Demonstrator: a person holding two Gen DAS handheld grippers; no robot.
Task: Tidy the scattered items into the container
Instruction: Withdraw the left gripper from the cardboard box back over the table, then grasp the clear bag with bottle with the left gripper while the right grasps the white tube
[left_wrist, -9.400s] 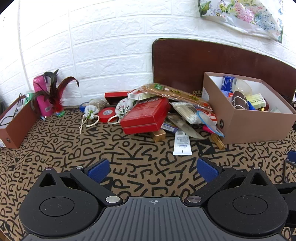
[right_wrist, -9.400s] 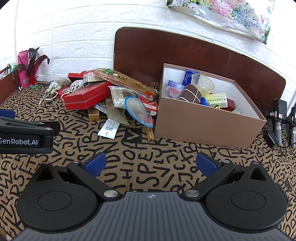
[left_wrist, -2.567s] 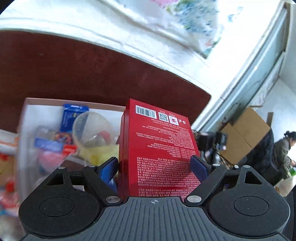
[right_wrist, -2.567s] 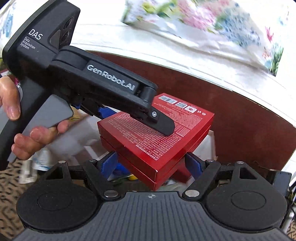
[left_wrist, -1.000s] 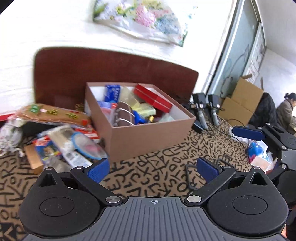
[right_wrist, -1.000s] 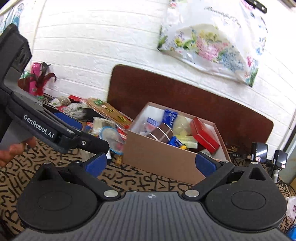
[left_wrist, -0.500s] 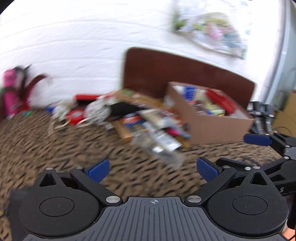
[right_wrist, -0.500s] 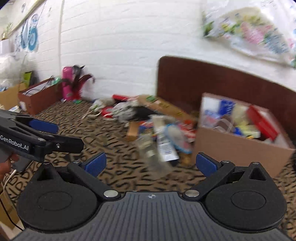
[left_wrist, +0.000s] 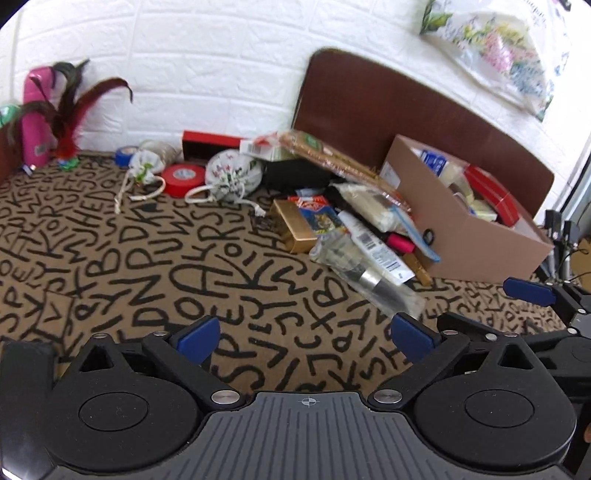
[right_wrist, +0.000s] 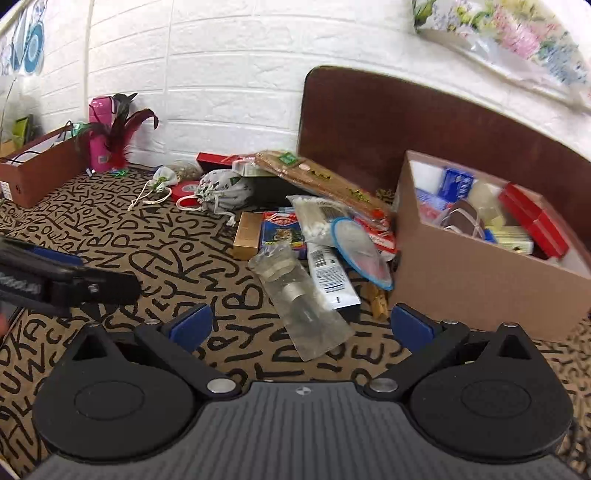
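Observation:
The brown cardboard box (left_wrist: 469, 232) (right_wrist: 476, 277) stands at the right and holds the red box (right_wrist: 535, 218) and several other items. A pile lies left of it: a clear plastic packet (right_wrist: 299, 295) (left_wrist: 365, 277), a white tube (right_wrist: 332, 277), a gold box (right_wrist: 248, 230) (left_wrist: 295, 225), a floral pouch (left_wrist: 232, 175), a red tape roll (left_wrist: 183, 179). My left gripper (left_wrist: 303, 334) is open and empty above the patterned cloth. My right gripper (right_wrist: 301, 326) is open and empty, just in front of the clear packet.
A brown tray (right_wrist: 40, 166) sits at far left. A pink bottle with red feathers (left_wrist: 37, 118) stands by the white brick wall. A dark brown board (right_wrist: 406, 122) leans behind the box. Cables and chargers (left_wrist: 557, 225) lie right of the box.
Both grippers put the red box into the cardboard box, opened, and have swung back left and lowered toward the pile. Both are now empty.

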